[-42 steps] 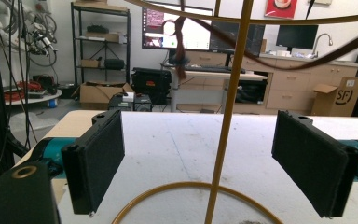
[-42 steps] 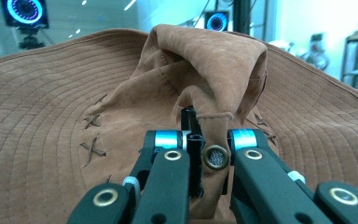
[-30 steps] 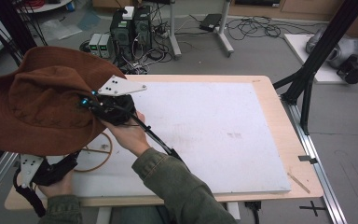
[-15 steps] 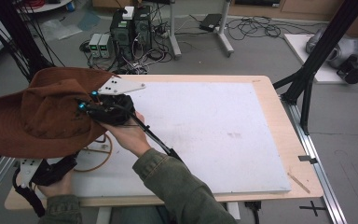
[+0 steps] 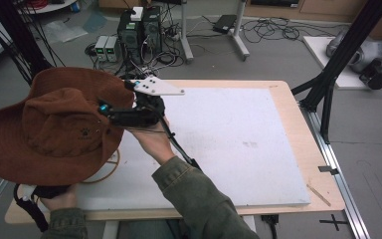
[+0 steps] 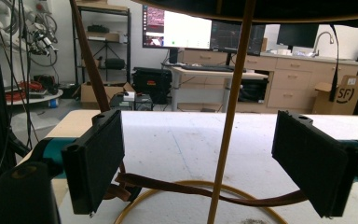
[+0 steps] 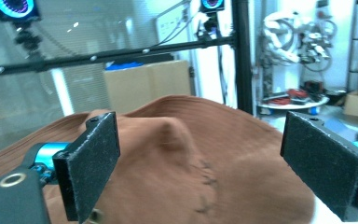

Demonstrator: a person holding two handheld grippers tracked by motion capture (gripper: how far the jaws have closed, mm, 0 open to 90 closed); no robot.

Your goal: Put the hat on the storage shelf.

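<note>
Hat (image 5: 54,129) brim hides left claw (image 6: 209,168), jaws apart.

Surface (image 5: 283,99): we record a pale wooden top carrying a white board (image 5: 229,144) over most of it. On the board's left we note a wooden ring (image 5: 110,169), partly hidden.

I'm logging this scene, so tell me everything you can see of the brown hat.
The hat is rust-brown, wide-brimmed and soft, like suede or felt, with a dented crown and a small dark mark on its side. It sits crown up on a thin wooden stand over the table's left edge, brim drooping. The right gripper has just been opening; its jaws now stand wide at the crown, pads off it. A brown cord, likely its chin strap, lies below by the open left gripper.
</note>
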